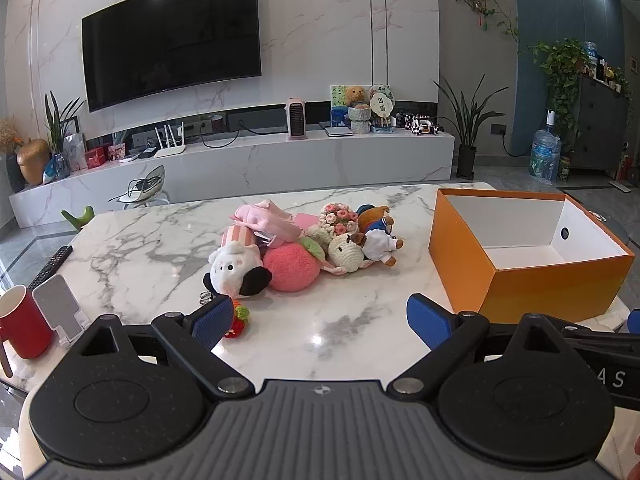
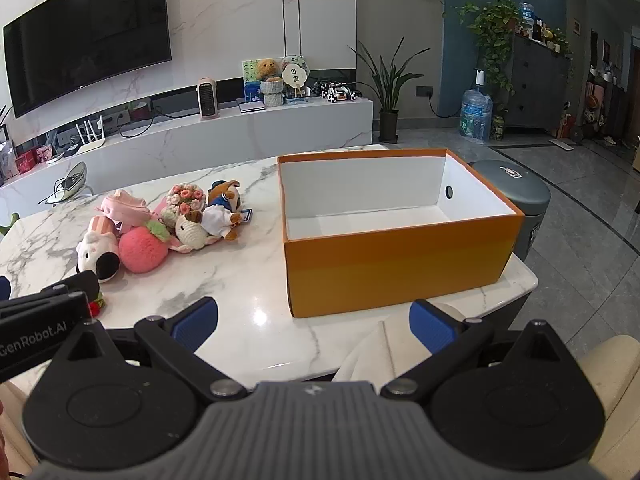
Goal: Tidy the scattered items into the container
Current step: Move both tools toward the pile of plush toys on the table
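I have both tools spread wide and empty, left tool point(image 1: 320, 318) and right tool point(image 2: 314, 326), above the white marble table point(image 1: 160, 240); the pile of soft plush toys point(image 1: 296, 248) lies left of the open orange cardboard box point(image 2: 396, 264).

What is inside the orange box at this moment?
Nothing can be seen in the orange box: only its white walls, white floor and a round hole in one end wall. The strip of floor just behind its near wall is hidden in both views.
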